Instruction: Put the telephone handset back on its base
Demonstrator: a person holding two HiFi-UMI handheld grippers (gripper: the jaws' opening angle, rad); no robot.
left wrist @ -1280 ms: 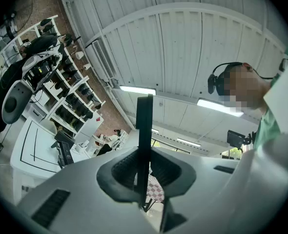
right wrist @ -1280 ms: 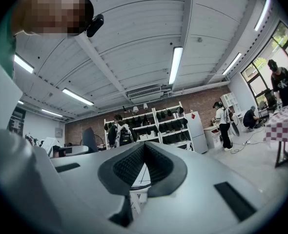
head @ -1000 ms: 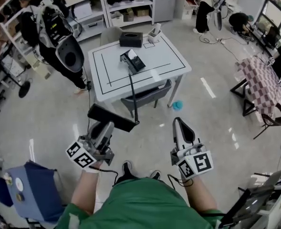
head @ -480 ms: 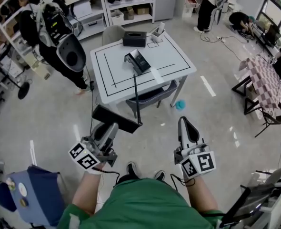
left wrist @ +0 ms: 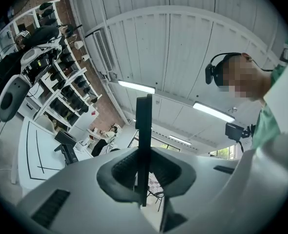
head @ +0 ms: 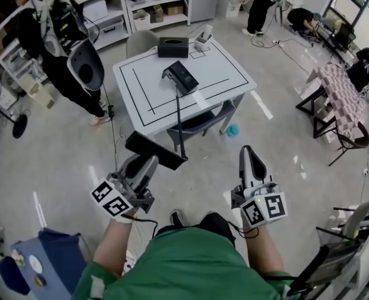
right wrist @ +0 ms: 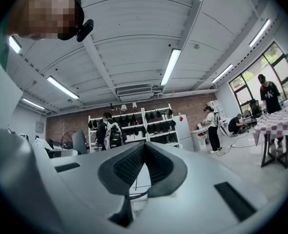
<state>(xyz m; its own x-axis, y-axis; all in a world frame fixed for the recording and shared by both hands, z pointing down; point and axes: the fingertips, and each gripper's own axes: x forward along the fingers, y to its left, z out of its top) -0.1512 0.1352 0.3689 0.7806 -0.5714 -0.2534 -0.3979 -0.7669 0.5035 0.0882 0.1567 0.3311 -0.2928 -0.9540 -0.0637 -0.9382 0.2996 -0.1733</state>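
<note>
My left gripper (head: 148, 161) is shut on the black telephone handset (head: 154, 150), holding it over the floor well short of the table. Its dark cord (head: 177, 124) runs up to the black phone base (head: 182, 77) on the white table (head: 225, 67). In the left gripper view the handset (left wrist: 143, 145) stands edge-on, clamped between the ribbed pads, and the base (left wrist: 66, 144) shows far off at the left. My right gripper (head: 247, 152) is shut and empty, level with the left one; its pads (right wrist: 159, 165) meet at the tips.
A grey chair (head: 197, 120) is tucked under the table's near side. A black box (head: 173, 47) and a small white holder (head: 203, 40) stand at the table's far edge. A person with a backpack (head: 69, 49) stands at its left. A checkered table (head: 344, 95) stands at the right.
The handset stays in the left gripper. Both grippers sit a little lower and further right in the head view, and the table has drifted slightly left.
</note>
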